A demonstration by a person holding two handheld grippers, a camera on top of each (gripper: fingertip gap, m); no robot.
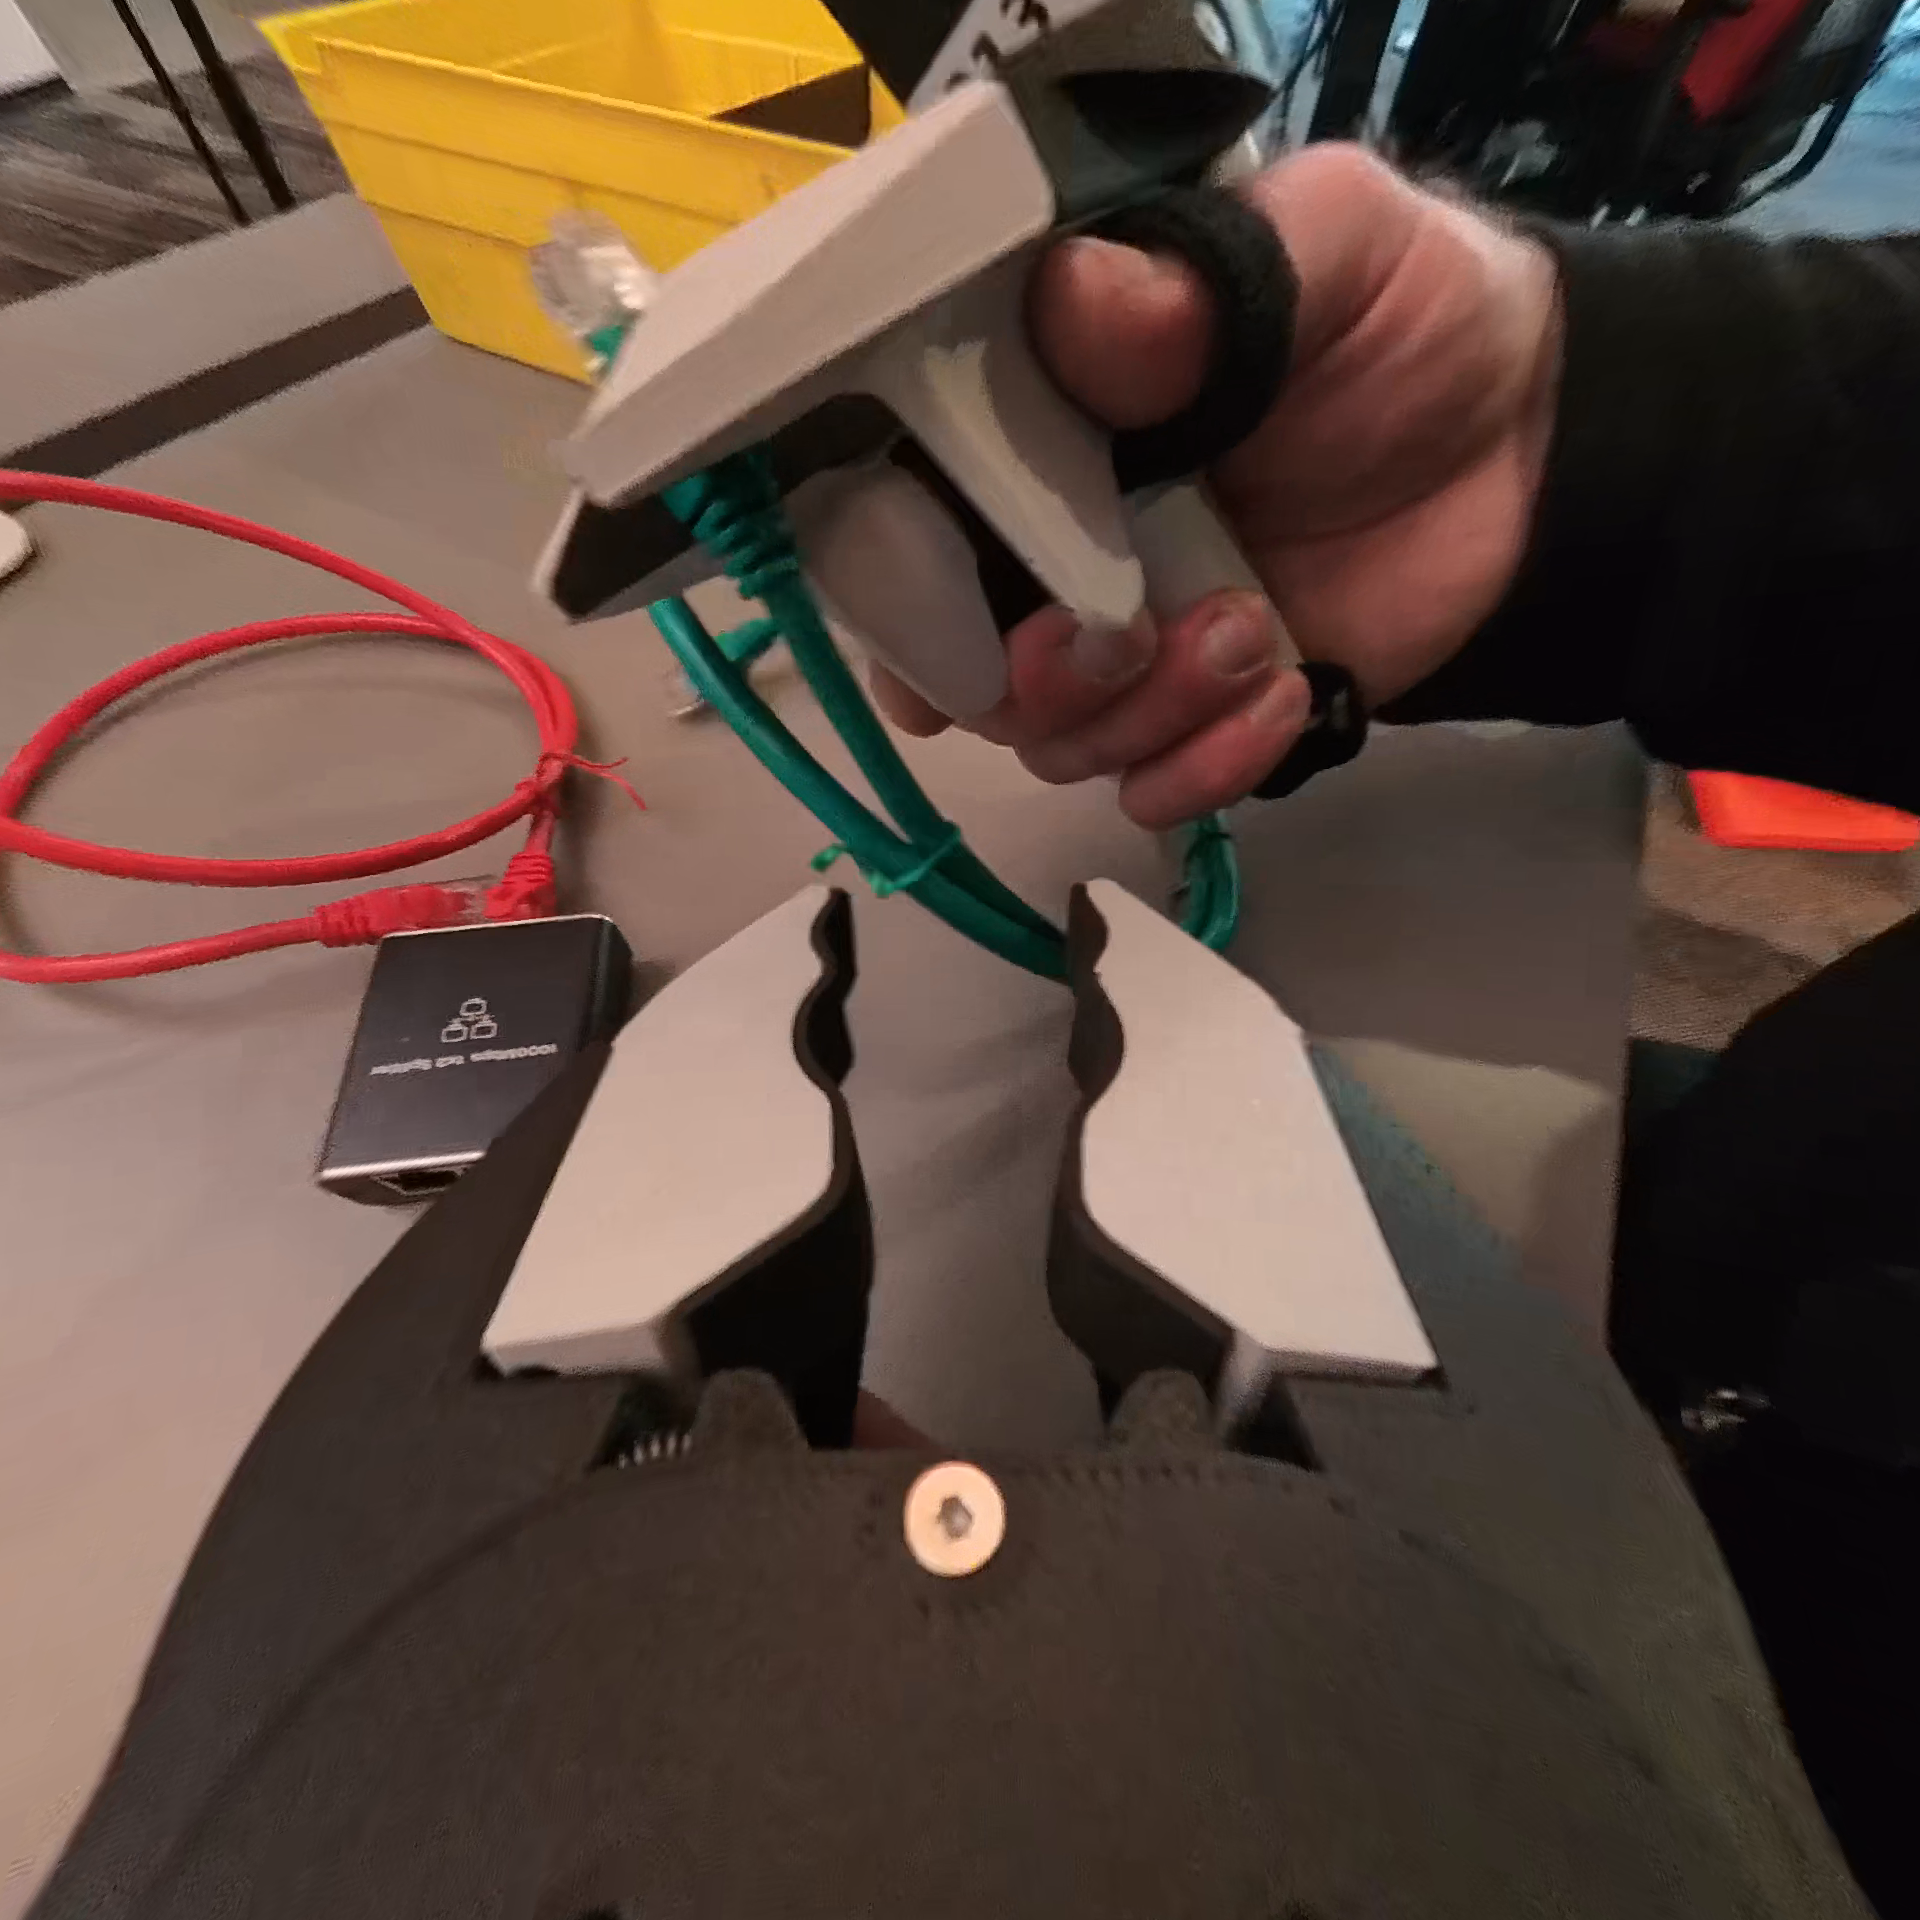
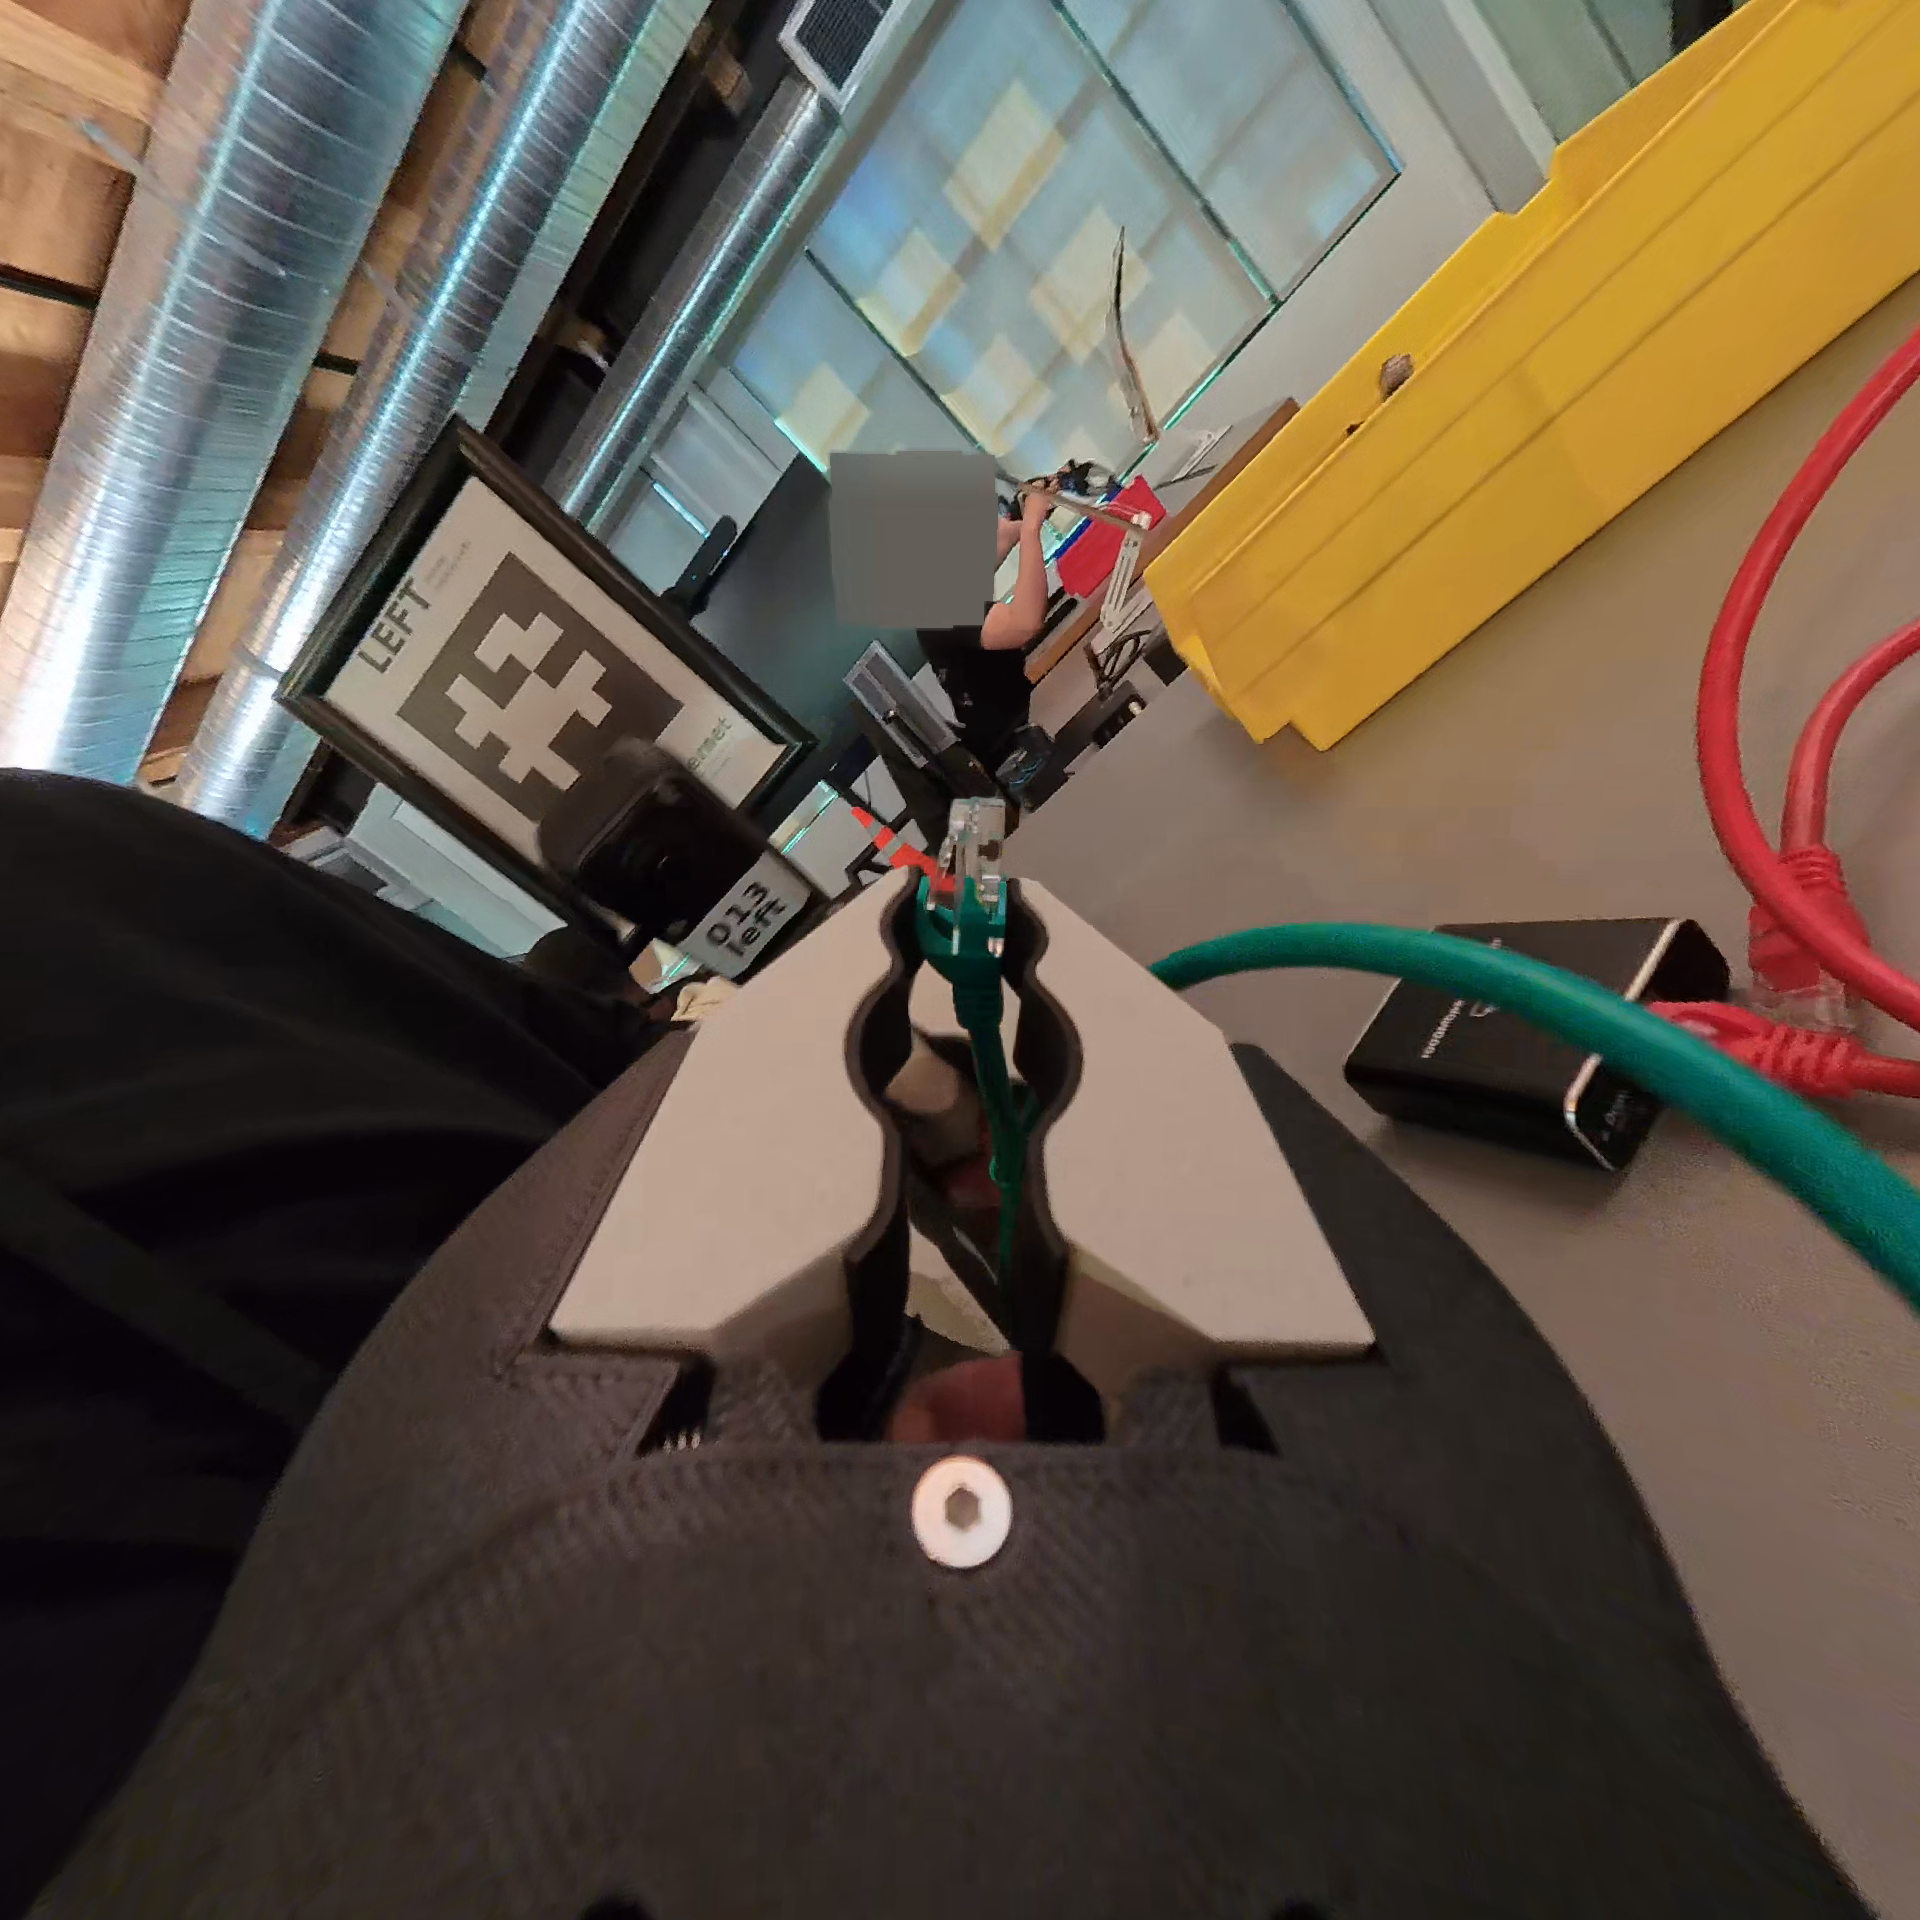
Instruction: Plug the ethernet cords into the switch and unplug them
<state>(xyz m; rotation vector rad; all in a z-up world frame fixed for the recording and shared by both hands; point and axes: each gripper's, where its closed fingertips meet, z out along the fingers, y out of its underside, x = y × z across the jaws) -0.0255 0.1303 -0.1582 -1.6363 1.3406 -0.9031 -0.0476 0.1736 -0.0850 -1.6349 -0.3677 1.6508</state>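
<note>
Grey table (image 1: 208, 1351), ceiling ducts (image 2: 260, 312), windows (image 2: 1039, 260)

Switch (image 1: 473, 1049) near port unobstructed; red cords (image 1: 312, 831) crowd far end; green cord (image 1: 831, 748) loops beside.

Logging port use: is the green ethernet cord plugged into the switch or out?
Out. The right gripper is shut on the green ethernet cord, its clear plug in the air, away from the black switch. Both red cord ends sit at the switch.

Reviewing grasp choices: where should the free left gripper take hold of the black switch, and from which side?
Grip the switch across its two long flat sides, coming from above at mid-body. Red cords occupy its far end and an open port faces near, so both ends should stay clear. The left gripper is open beside it.
</note>
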